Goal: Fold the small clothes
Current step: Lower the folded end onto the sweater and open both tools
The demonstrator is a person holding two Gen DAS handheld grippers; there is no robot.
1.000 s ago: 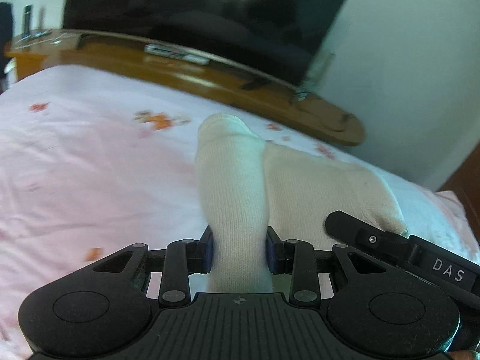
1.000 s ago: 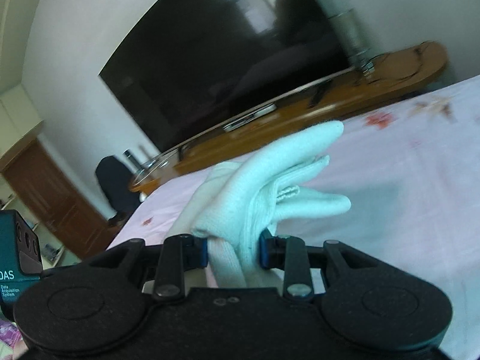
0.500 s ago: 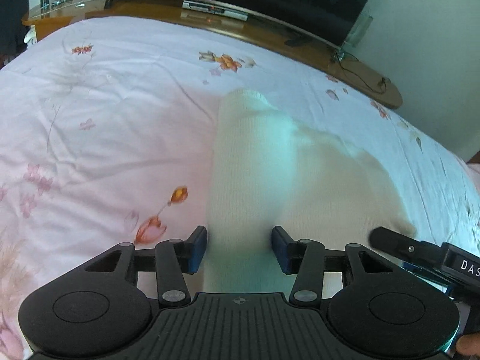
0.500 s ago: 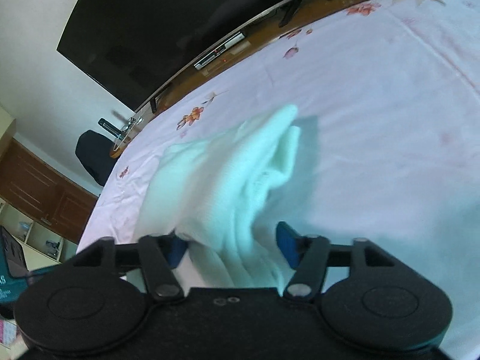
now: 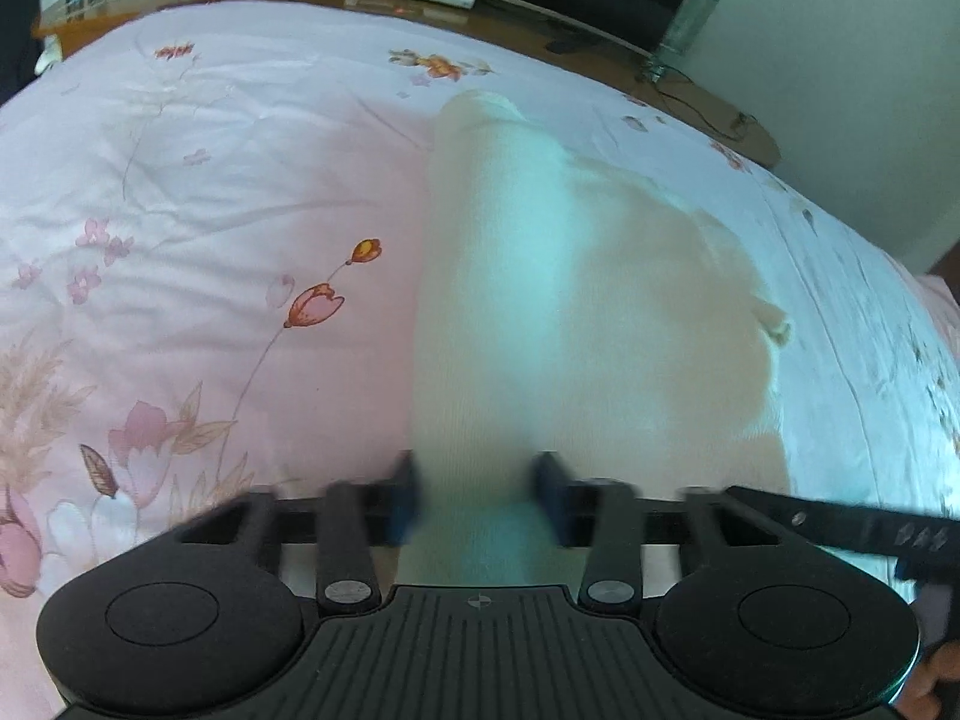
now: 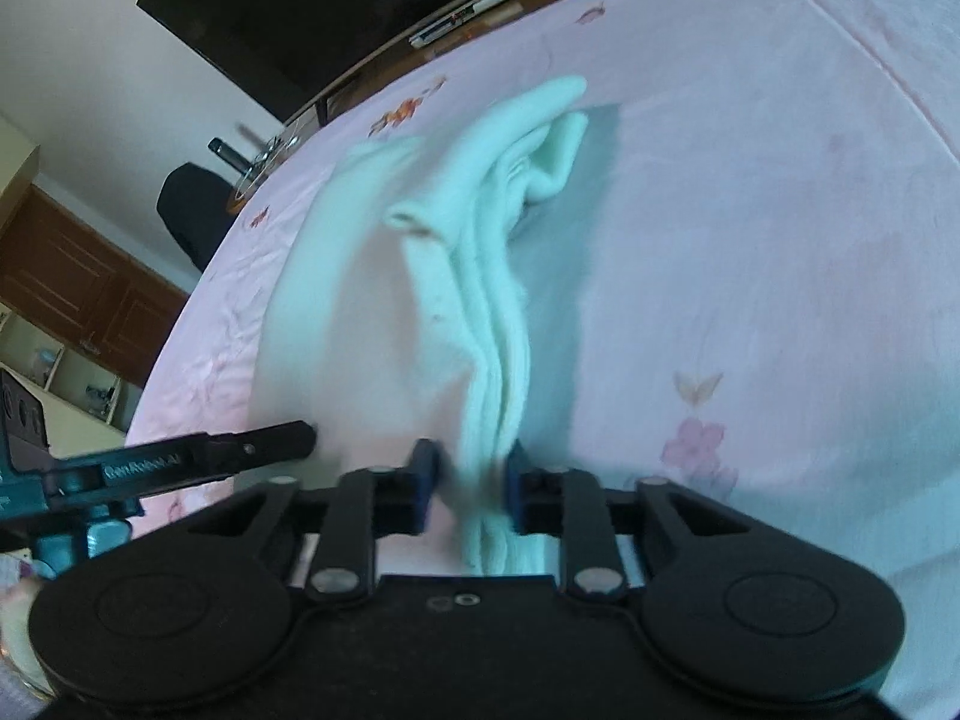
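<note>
Claws closing on sock, lengthwise away

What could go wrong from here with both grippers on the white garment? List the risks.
1. The right gripper is closing on a bunched, ridged fold of the white garment; it may pinch several layers and lock in creases.
2. The left gripper is closing around a smooth band of cloth; an uneven pull between the two could skew the fold.
3. The soft floral bedspread could get caught with the garment.
</note>
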